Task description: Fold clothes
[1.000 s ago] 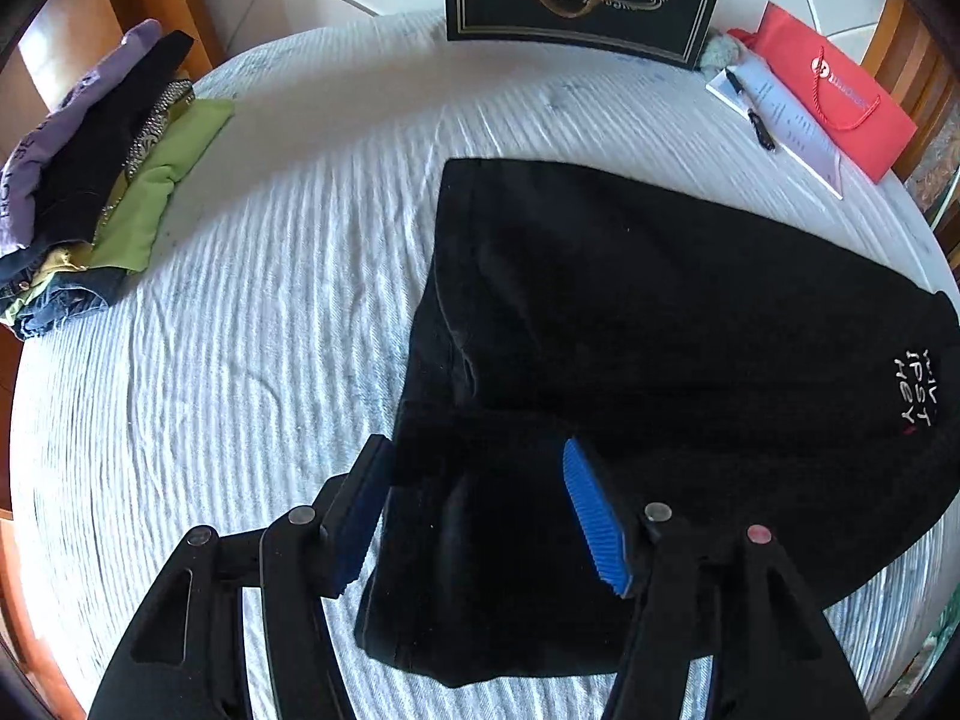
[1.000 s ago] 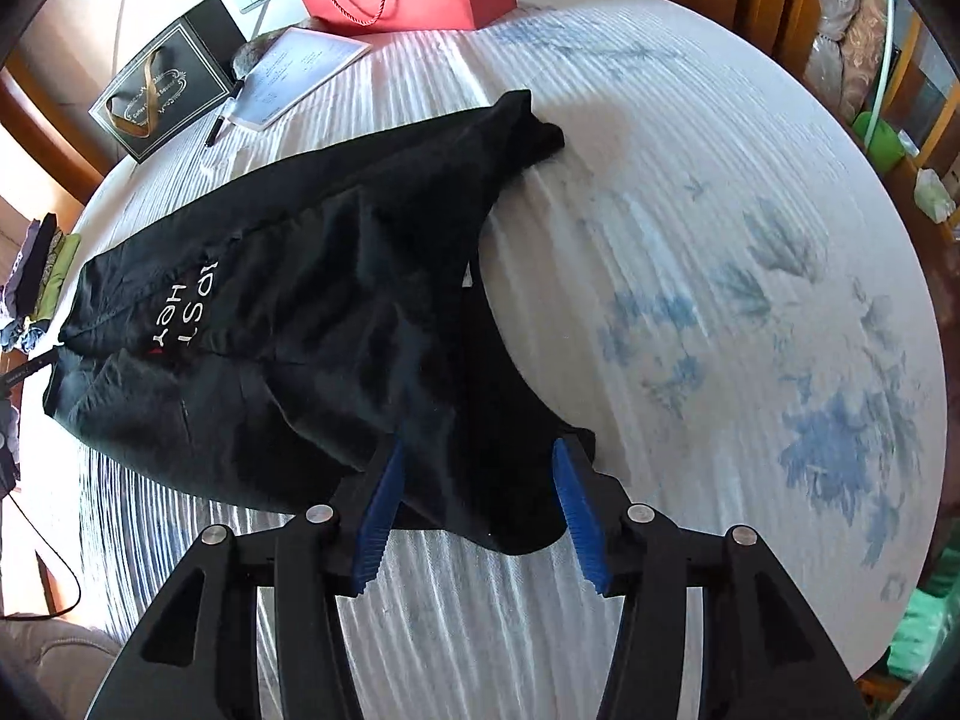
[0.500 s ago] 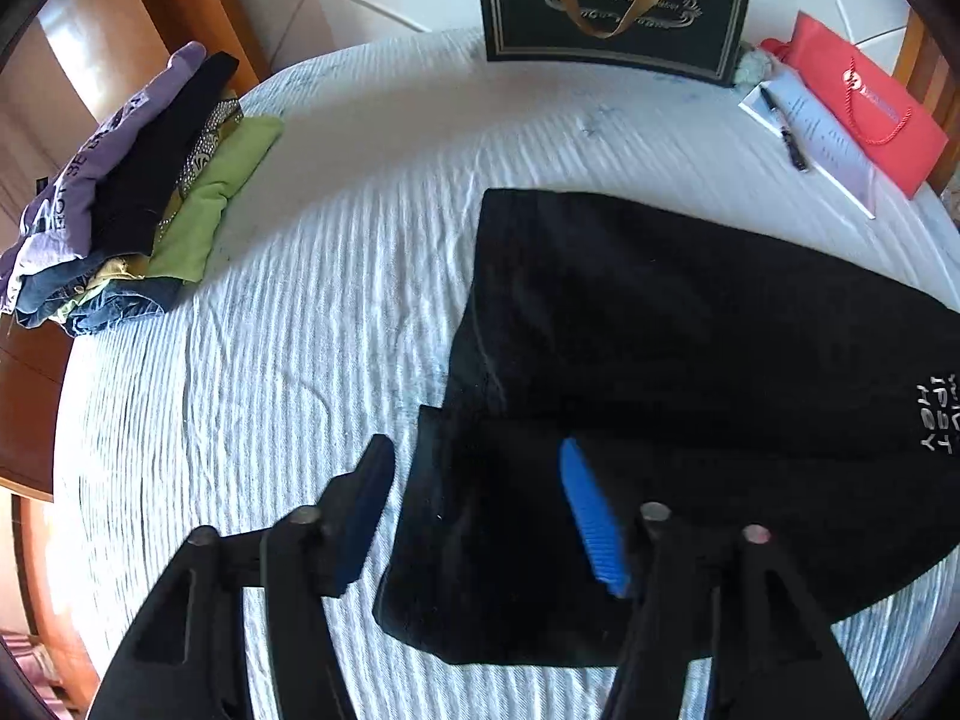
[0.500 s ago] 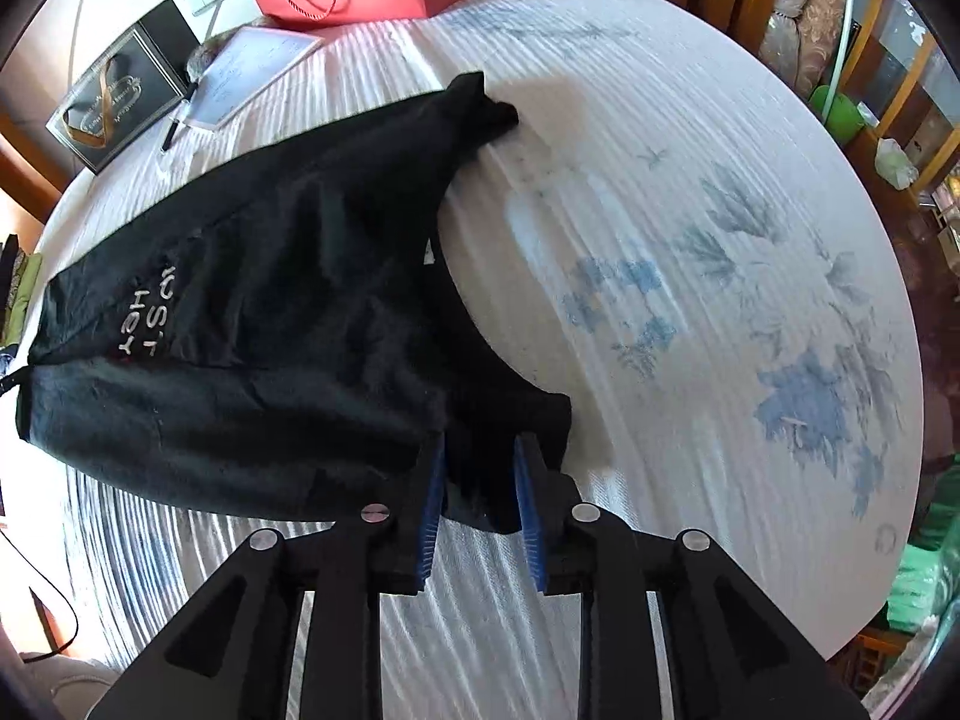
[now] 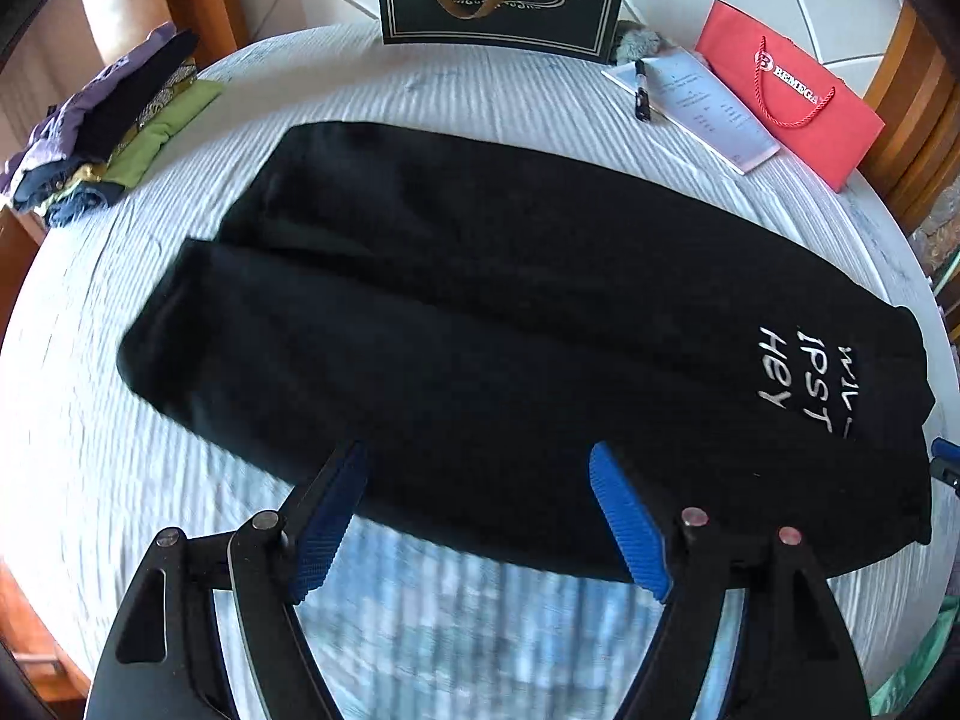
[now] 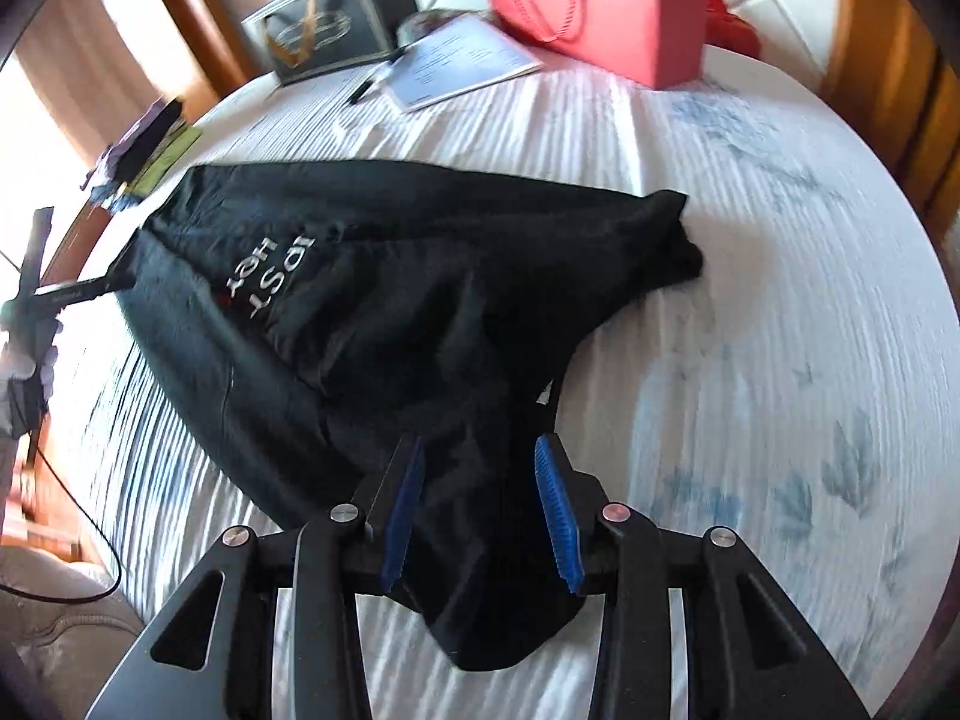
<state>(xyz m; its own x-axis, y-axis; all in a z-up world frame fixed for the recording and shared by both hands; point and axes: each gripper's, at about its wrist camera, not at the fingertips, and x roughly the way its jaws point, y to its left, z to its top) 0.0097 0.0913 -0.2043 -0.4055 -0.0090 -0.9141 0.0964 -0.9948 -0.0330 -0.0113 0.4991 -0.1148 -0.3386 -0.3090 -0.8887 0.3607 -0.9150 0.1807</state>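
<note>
Right gripper (image 6: 477, 501) jaws reopened over black garment (image 6: 384, 324).

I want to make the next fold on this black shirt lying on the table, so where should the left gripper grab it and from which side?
Probably the near long edge of the black shirt, coming in low from the table's near side. That edge lies flat right ahead of the open left gripper, with bare tablecloth before it. The right gripper straddles the shirt's other end.

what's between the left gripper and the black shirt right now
Nothing visible. The left gripper is open right at the near edge of the black shirt, with only bare tablecloth below it.
</note>
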